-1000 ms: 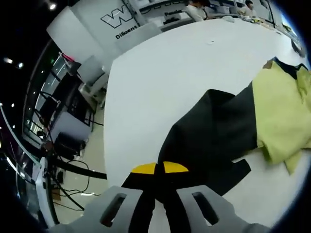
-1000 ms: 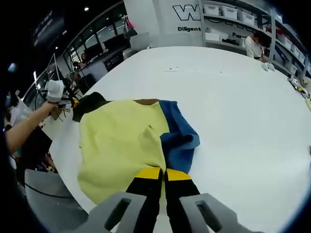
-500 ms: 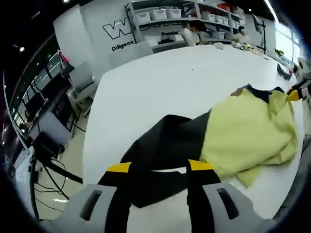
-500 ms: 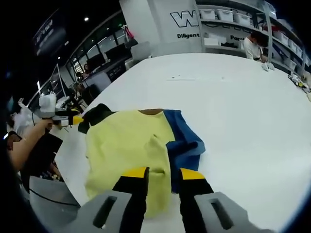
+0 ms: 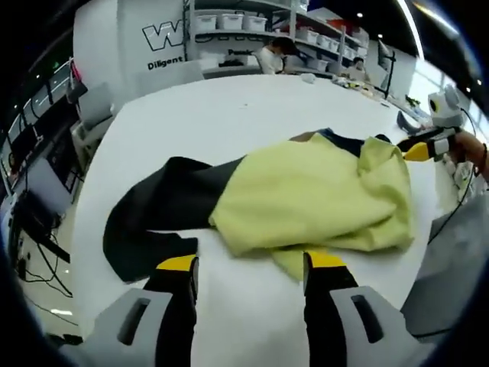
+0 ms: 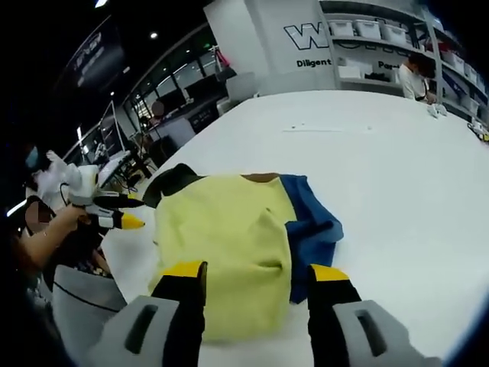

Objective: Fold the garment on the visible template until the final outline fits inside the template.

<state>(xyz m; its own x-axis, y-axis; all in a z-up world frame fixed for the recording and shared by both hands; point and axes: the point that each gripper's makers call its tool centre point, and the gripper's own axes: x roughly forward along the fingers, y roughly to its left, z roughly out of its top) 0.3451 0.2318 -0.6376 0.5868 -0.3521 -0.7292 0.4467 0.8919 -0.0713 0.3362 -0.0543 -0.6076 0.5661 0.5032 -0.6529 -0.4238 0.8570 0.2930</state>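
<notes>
— Garment first: where does it lie from your claws?

— It sits bunched on the white table. Yellow-green cloth is on top, a black part trails out to one side, and a blue part shows at the other. No template outline can be made out under it.

— And your left gripper?

— Its jaws stand wide apart with nothing between them, just short of the near edge of the cloth. In the left gripper view the black part runs off to the left and the yellow bulk to the right, so the long axis lies across your left claw, not along it.

— Right gripper?

— Also spread wide and empty. Its jaws straddle the near yellow hem, with the blue part just beside the right jaw. You can see it in the left gripper view at the far end of the cloth.

— Which is nearer the black end?

— Your left one, I'd judge. That end likely needs folding in over the yellow, and your left claw would reach it by shifting sideways along the cloth. Your right one is better placed for the blue side.
</notes>
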